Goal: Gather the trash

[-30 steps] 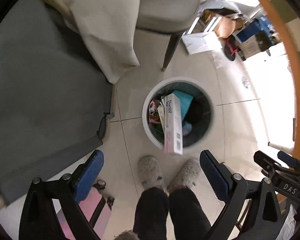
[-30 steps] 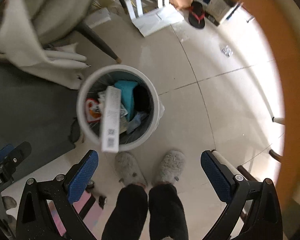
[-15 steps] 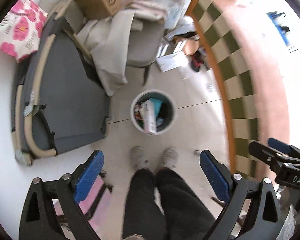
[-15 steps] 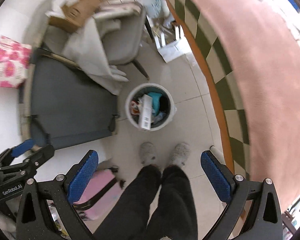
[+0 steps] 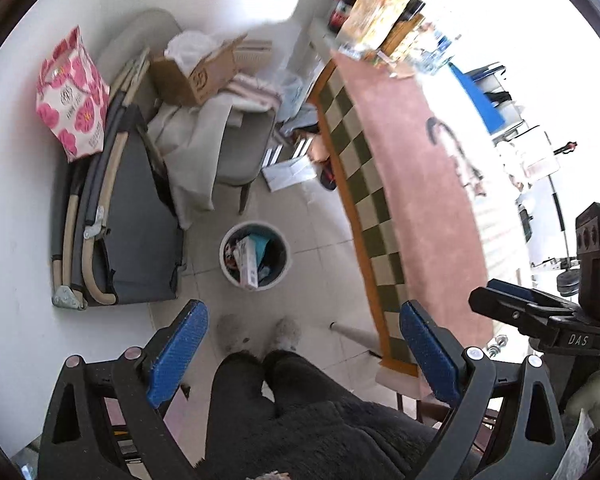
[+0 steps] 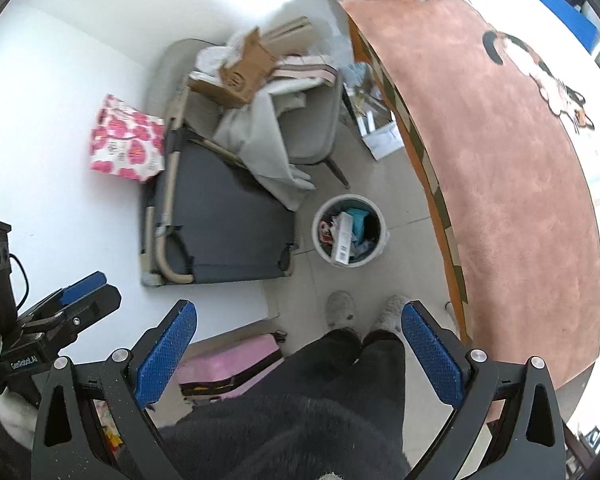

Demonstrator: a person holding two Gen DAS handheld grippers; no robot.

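Note:
A white round trash bin [image 5: 281,272] [image 6: 383,239] stands on the tiled floor, far below both grippers. A long white box [image 5: 247,258] [image 6: 343,238] leans over its near rim, among teal and red packaging. My left gripper [image 5: 304,340] is open, its blue pads wide apart with nothing between them. My right gripper [image 6: 300,340] is open and holds nothing. Each gripper shows at the edge of the other's view, the right gripper [image 5: 540,320] and the left gripper [image 6: 64,312].
The person's dark trouser legs [image 5: 268,392] and grey slippers [image 6: 340,310] are in front of the bin. A grey folding cot [image 6: 220,224] and a draped chair [image 6: 308,136] lie to the left. A pink rug on a table [image 6: 500,160] rises at right, with items [image 5: 380,20] at its far end.
Both grippers have risen high above the bin, which has shrunk in view. The white box stays leaning in the bin. Table top and wall have come into view.

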